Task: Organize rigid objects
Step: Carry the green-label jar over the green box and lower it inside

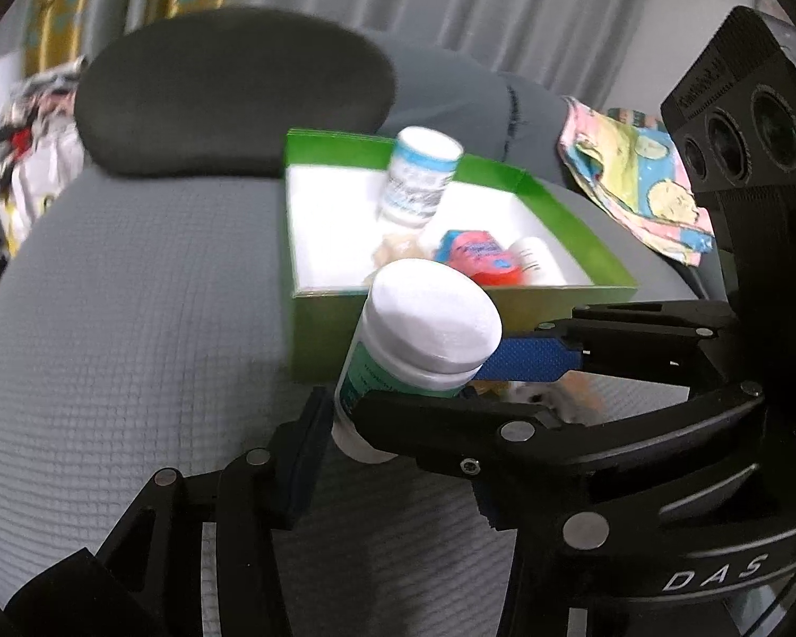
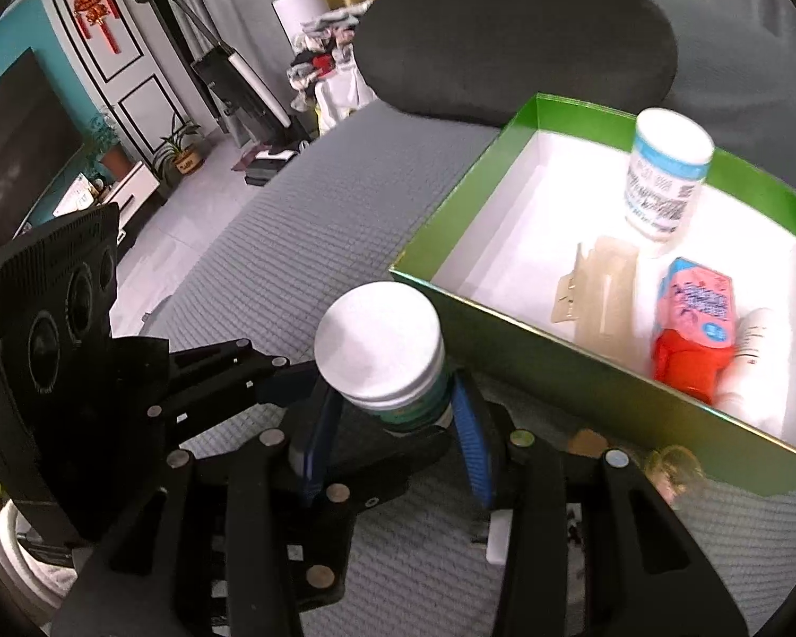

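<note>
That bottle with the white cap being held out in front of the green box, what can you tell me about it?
The bottle is a small round container, plastic by its look, with a wide, flat white screw cap and a teal-green label with print too blurred to read. It stands roughly upright, tilted slightly, just outside the near wall of the green box, above the grey quilted surface. The right gripper has its blue-padded fingers on either side of the body below the cap. The left gripper also reaches in beside it.

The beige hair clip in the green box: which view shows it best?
Right wrist view: the beige hair clip lies in plain sight on the white floor of the green box. In the left wrist view it is a blurred patch mostly hidden behind the held bottle's cap.
</note>
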